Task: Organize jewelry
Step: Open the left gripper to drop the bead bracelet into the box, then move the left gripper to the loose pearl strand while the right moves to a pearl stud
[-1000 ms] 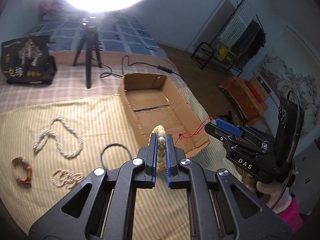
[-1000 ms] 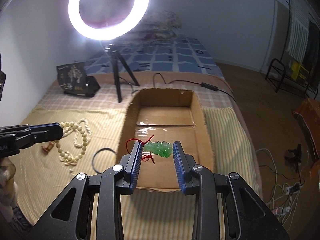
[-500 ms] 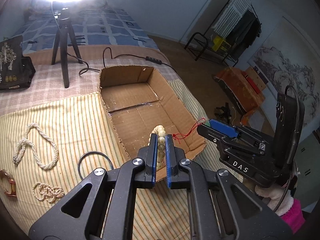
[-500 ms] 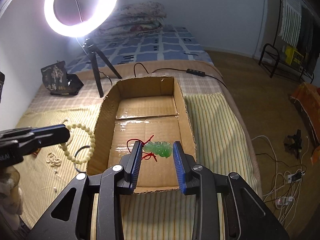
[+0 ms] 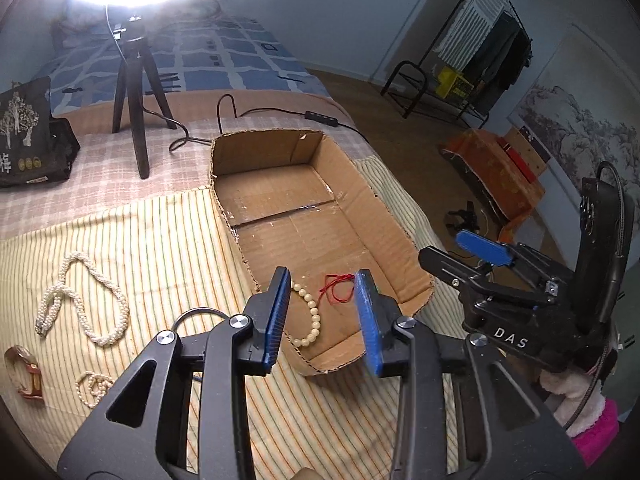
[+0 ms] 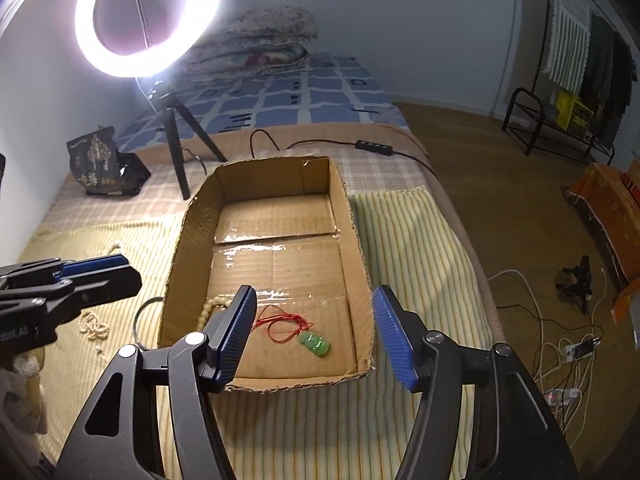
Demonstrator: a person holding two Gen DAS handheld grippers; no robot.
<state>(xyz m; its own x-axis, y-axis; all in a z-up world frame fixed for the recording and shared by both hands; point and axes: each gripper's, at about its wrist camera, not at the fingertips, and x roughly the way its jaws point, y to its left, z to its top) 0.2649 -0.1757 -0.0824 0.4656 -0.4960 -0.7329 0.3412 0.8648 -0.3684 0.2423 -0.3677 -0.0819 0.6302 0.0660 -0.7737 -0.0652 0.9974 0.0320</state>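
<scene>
Beads [image 5: 307, 317] and pendant [image 6: 315, 343] now lie in the box's [image 5: 394, 216] near end, dropped a moment ago; left gripper [image 5: 322, 316] and right gripper [image 6: 316, 330] gape empty, so the pearls [image 5: 86, 300] come next.

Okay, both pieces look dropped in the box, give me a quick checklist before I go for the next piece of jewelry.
1. Left gripper open, nothing held: ok.
2. Right gripper open, nothing held: ok.
3. Bead bracelet lies inside cardboard box: ok.
4. Green pendant with red cord lies on the box floor: ok.
5. Twisted pearl necklace out on striped cloth, nothing on top of it: ok.
6. Cord free of the right gripper's fingers: cannot tell.
</scene>
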